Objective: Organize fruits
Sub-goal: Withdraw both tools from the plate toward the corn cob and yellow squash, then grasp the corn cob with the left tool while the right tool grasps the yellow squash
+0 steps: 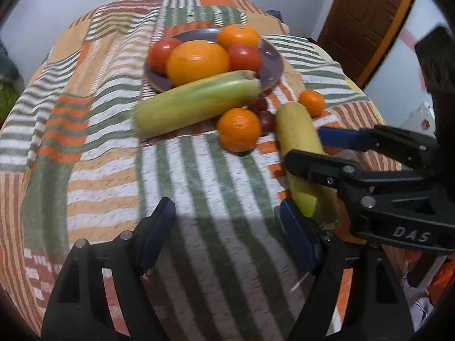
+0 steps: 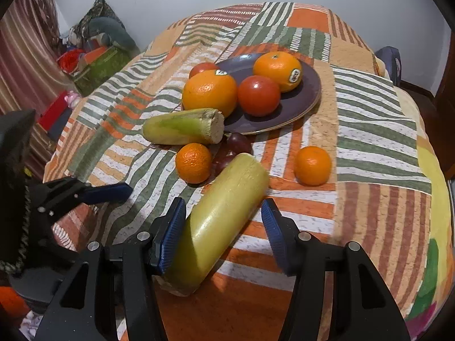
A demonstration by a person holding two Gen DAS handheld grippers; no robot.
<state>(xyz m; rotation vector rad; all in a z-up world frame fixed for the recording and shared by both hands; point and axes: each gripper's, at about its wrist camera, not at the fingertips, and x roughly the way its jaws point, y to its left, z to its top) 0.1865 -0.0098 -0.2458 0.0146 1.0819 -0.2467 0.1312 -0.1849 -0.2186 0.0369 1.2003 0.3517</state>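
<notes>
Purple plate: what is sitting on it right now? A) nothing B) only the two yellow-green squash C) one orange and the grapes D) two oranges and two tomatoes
D: in the right wrist view the purple plate holds two oranges and two tomatoes.

Home room; patterned tablecloth (image 2: 369,130); wooden door (image 1: 366,17); curtain (image 2: 25,56).

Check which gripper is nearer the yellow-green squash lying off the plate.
Right. The right gripper straddles the squash, one pad touching it; the left gripper hangs open beside it.
</notes>
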